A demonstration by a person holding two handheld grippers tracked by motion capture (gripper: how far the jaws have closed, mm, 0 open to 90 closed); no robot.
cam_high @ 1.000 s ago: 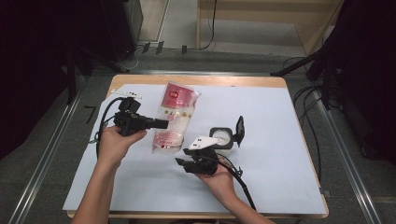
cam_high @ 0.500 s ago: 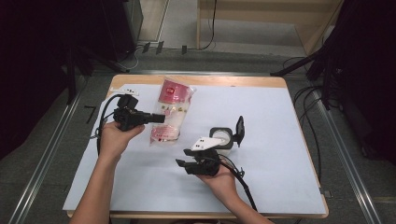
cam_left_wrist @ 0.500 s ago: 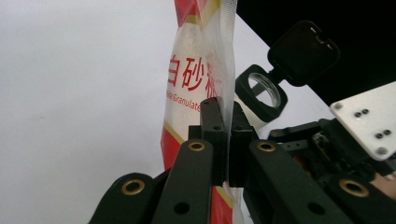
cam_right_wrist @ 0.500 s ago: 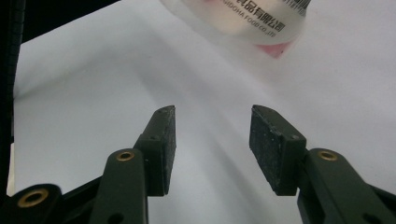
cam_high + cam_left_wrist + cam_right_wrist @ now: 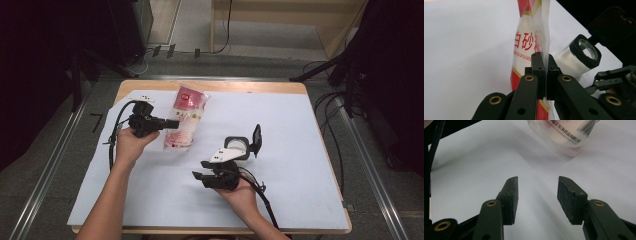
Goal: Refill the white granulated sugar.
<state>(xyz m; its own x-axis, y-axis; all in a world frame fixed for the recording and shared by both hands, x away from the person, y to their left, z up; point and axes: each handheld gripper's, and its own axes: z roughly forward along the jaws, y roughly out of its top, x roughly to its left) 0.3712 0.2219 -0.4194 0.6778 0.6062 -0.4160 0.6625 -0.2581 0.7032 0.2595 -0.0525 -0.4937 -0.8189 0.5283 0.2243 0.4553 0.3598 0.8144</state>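
Up close | left gripper (image 5: 543, 72) pinches sugar bag (image 5: 530, 42) edge | jar (image 5: 576, 56) beside

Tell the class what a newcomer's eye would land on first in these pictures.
The red-and-white sugar bag, toward the table's far left, pinched at its edge by the left gripper. Right of it stands a clear jar with its black lid flipped open, and in front of the jar the right gripper waits open.

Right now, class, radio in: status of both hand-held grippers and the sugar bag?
Left hand-held gripper shut on sugar bag. Right hand-held gripper open, empty. Open-lidded jar beside it; nothing blocking.
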